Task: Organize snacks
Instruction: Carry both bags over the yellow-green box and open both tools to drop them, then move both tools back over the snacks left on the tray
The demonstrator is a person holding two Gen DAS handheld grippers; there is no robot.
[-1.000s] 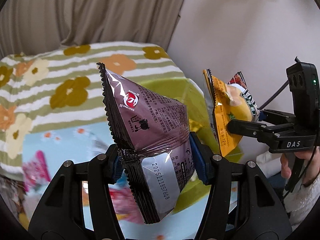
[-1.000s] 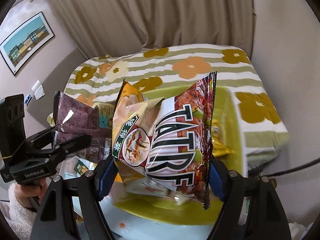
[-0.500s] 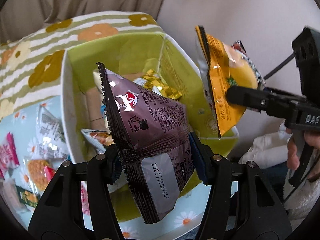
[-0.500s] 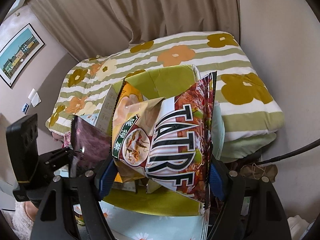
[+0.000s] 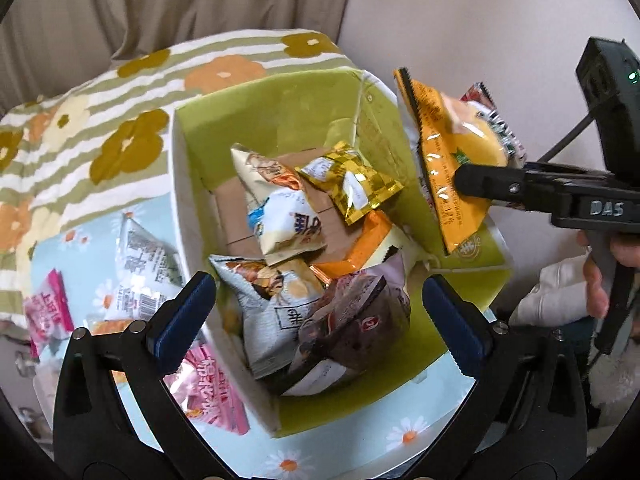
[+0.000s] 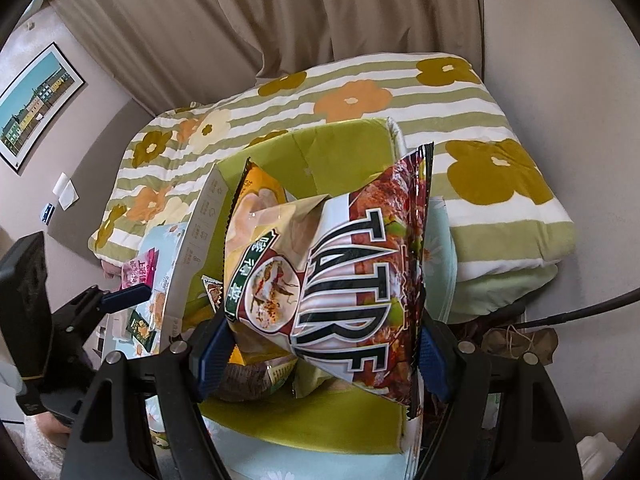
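Left claw: jaws opening, spread wide, nothing pressed between the pads. Directly below and between the jaws lies a maroon bag, loose in the green box, which has white outer walls. Just beside the maroon bag, toward the left pad, lies a grey bag. Farther ahead in the box lie a white bag, a gold bag and an orange bag. Left of the claw, outside the box wall, a pink bag and a second pink bag lie on a light-blue daisy cloth.

Right claw: jaws clamped on two bags held together, a TATRE bag and a yellow bag behind it on the left. Both bags hang above the box. In the left wrist view the right claw is seen to the right of the left claw, over the box's right wall, with a hand on its grip.

Beyond the box lies a striped floral blanket; behind it hangs a beige curtain.
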